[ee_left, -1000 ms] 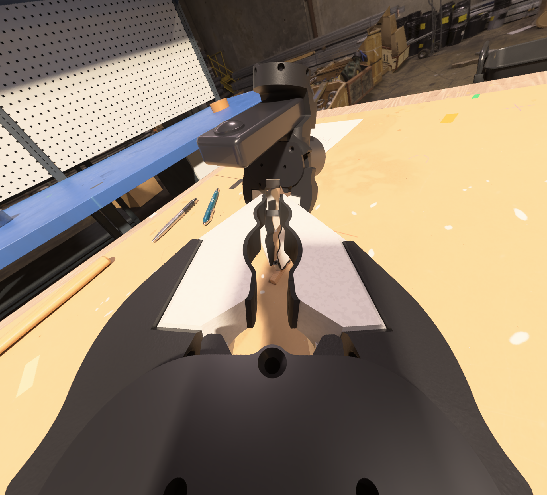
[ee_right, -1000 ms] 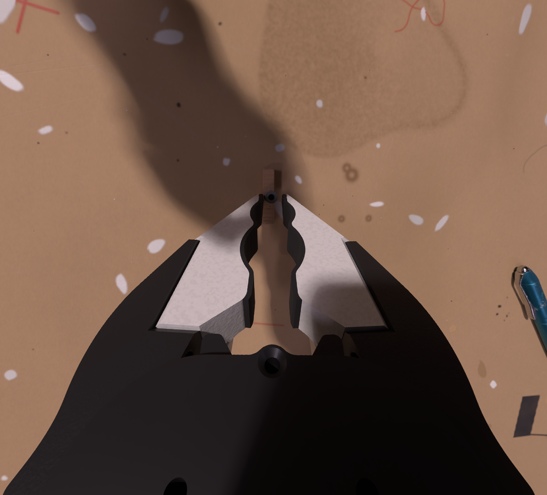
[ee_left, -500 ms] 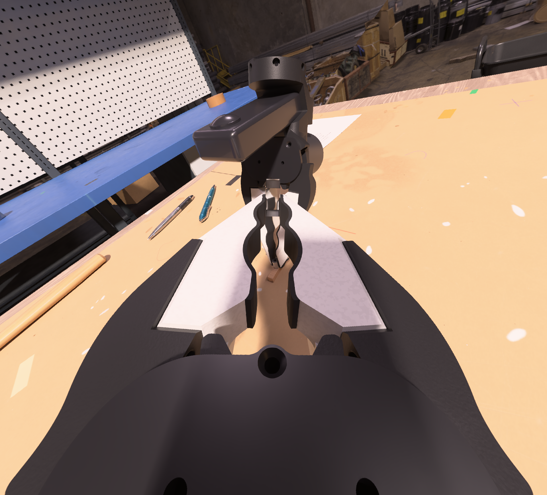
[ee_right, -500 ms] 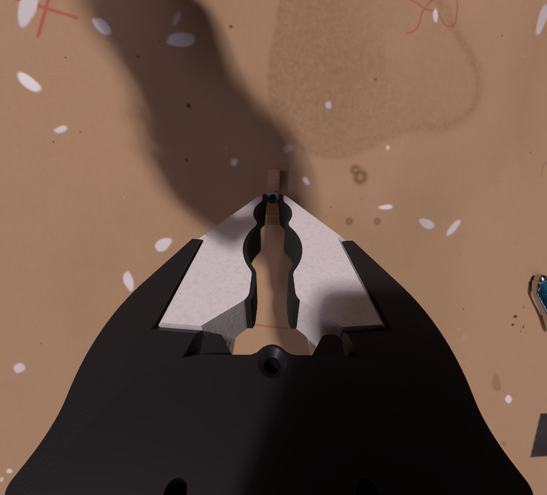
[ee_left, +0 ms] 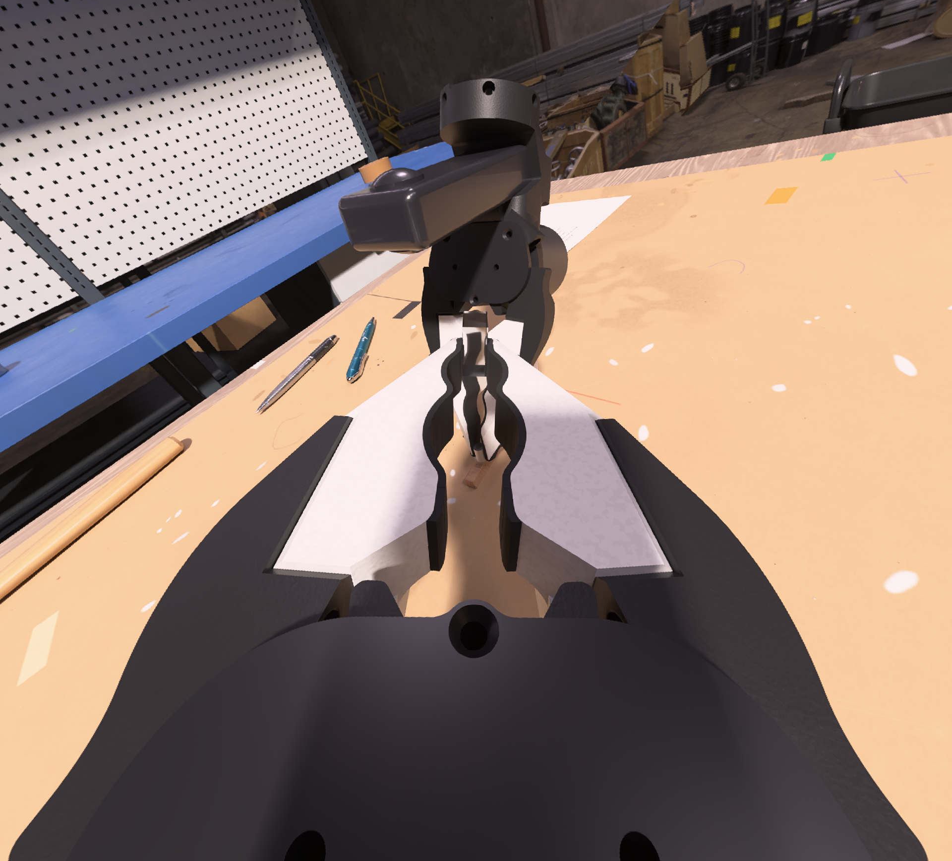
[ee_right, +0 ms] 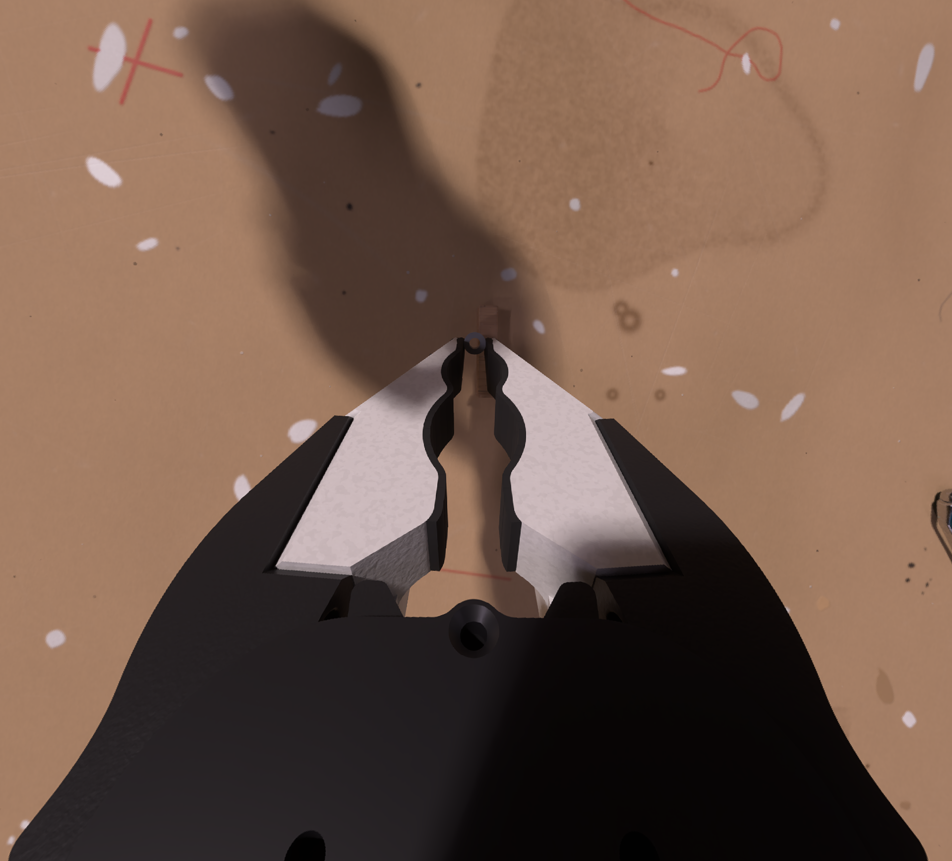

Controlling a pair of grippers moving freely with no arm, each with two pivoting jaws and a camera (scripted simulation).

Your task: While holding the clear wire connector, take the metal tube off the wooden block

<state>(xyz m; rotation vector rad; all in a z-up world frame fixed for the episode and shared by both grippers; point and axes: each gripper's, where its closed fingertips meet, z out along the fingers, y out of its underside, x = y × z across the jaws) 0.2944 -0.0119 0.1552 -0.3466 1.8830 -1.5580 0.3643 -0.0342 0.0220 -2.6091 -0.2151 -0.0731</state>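
My left gripper (ee_left: 474, 353) is shut on the clear wire connector (ee_left: 474, 327) and holds it above the tan table. My right gripper (ee_right: 474, 345) points straight down and is shut on the small metal tube (ee_right: 474, 343), seen end-on as a ring between its tips. The wooden block (ee_right: 493, 321) lies on the table below the tube, in shadow and apart from it. In the left wrist view the right gripper (ee_left: 480, 447) hangs just ahead, with the block (ee_left: 474, 476) on the table under its tips.
A teal pen (ee_left: 360, 349) and a silver pen (ee_left: 299, 372) lie left of the right gripper. A wooden dowel (ee_left: 87, 511) lies by the left table edge. A white sheet (ee_left: 582, 213) lies behind. A blue shelf (ee_left: 206, 280) and a pegboard stand beyond the edge.
My right gripper has risen with the metal tube; the wooden block now looks smaller and farther below. The teal pen has slid to the right wrist view's edge. The left gripper stays shut on the connector.
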